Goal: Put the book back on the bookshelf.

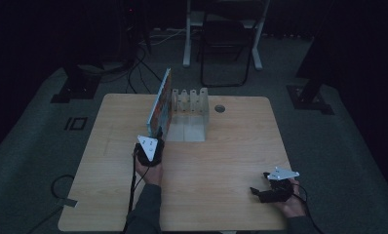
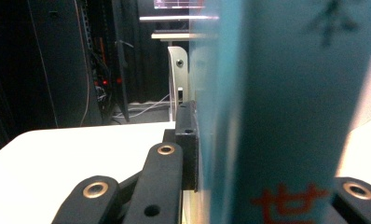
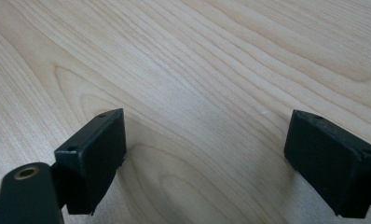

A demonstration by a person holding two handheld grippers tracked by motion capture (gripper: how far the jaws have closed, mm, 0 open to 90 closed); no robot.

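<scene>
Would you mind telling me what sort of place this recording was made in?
Probably a lab or recording studio set up for handling trials. A lone wooden table stands on grey carpet among dark surroundings, with cables trailing over the floor, black stand bases to either side, and a folding chair behind.

Bare table [image 1: 216, 165] between grippers; white rack [image 1: 192, 109] beside upright book [image 1: 161, 105].

Teal book [image 2: 286, 116] with red lettering, black tongs [image 3: 207, 158], pale wood-grain table [image 3: 211, 56]
</scene>
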